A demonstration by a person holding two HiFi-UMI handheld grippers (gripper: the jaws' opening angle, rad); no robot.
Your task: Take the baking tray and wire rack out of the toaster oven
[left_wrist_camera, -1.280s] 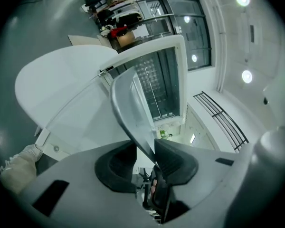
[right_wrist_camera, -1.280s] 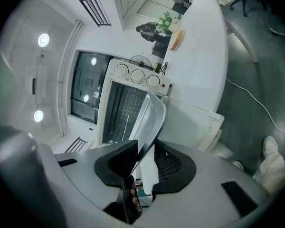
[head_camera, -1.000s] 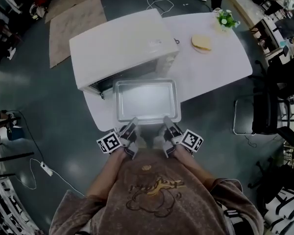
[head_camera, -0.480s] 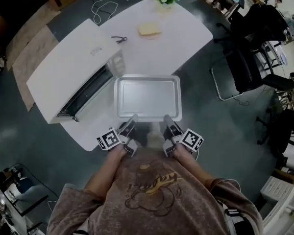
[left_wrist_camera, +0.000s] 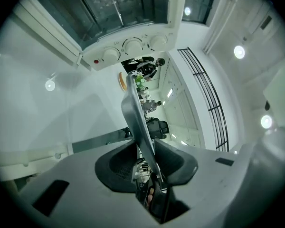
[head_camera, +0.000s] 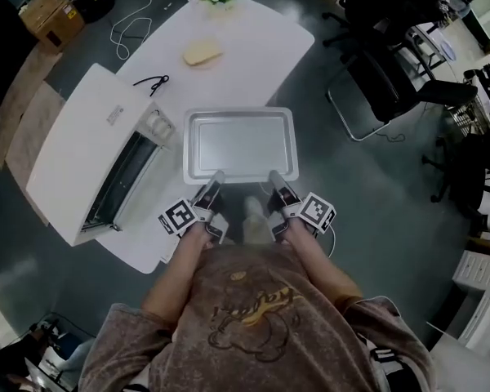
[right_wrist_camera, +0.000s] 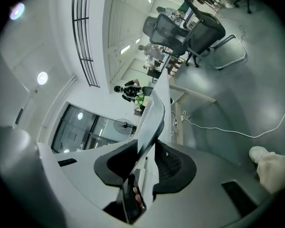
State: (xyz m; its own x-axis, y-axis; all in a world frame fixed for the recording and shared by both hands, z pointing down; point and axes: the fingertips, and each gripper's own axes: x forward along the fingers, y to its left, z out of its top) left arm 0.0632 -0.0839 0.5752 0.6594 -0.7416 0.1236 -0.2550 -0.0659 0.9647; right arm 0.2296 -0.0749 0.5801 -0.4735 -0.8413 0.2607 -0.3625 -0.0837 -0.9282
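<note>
Tray is out of the oven, level, just to its right over the table edge. Left gripper pinches the tray's near rim at its left part, right gripper at its right part; both pad pairs are clamped on the thin metal lip. Oven door side faces the tray.

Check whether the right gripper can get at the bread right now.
Probably not: the right gripper is shut on the rim of the tray, as is the left gripper, and the tray spans the way to the bread.
</note>
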